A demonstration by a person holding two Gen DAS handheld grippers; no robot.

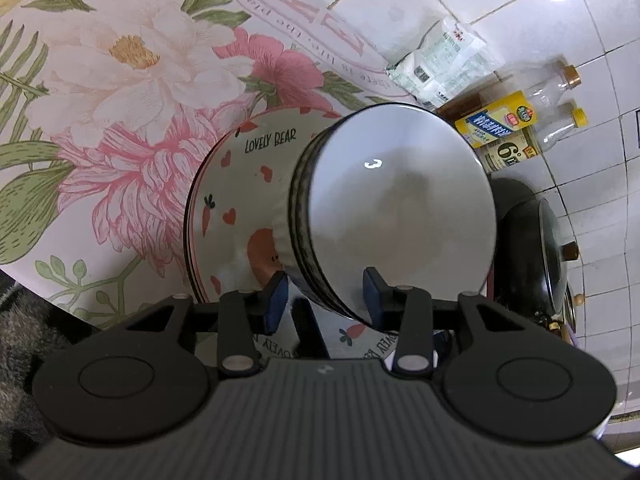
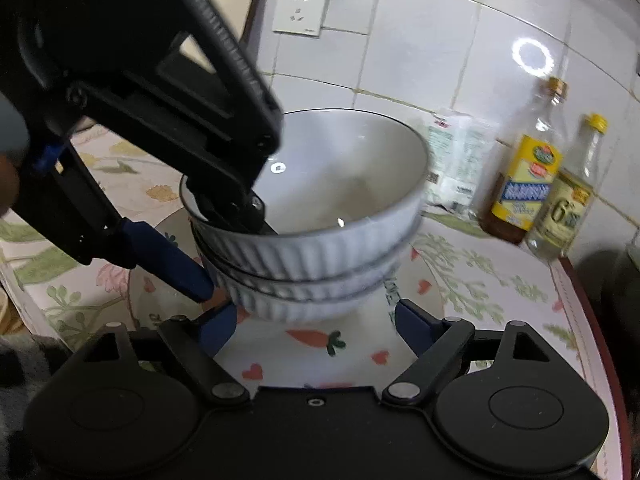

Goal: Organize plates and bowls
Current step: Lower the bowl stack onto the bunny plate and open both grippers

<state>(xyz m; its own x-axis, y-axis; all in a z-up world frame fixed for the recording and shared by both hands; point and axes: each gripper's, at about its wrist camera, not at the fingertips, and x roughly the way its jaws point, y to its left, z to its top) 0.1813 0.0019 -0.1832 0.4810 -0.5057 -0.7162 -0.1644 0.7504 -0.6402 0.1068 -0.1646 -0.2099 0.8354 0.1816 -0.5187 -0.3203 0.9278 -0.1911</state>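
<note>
Left wrist view. Looks down over the left gripper onto a stack of nested bowls, white, ribbed outside and dark-rimmed, filling the middle of the frame. Straddles the stack's near wall: one blue pad outside by the ribs, the other inside the top bowl. Cannot tell whether the pads press the wall or merely bracket it. Stack standing on a "LOVELY BEAR" plate printed with hearts and carrots, itself on the floral tablecloth. Beyond, by the tiled wall: a plastic bag, bottles and a lidded dark pan.

Right wrist view. Right gripper low, just short of the stack's base, fingers spread wide to either side and touching nothing. Left gripper reaching in from the upper left, one finger inside the top bowl and one outside, low against the ribs. Bowls upright, roughly centred on the plate.

Handling, as a judgement. Glazed ceramic: stiff, probably heavy as a stack, slick on the inside, likely to chip if knocked. Ribbed outside probably gives the better purchase. A pinch on the top wall seems likely to lift only the upper bowl. For the whole stack, better to cradle the bottom bowl low from opposite sides and keep it level.
</note>
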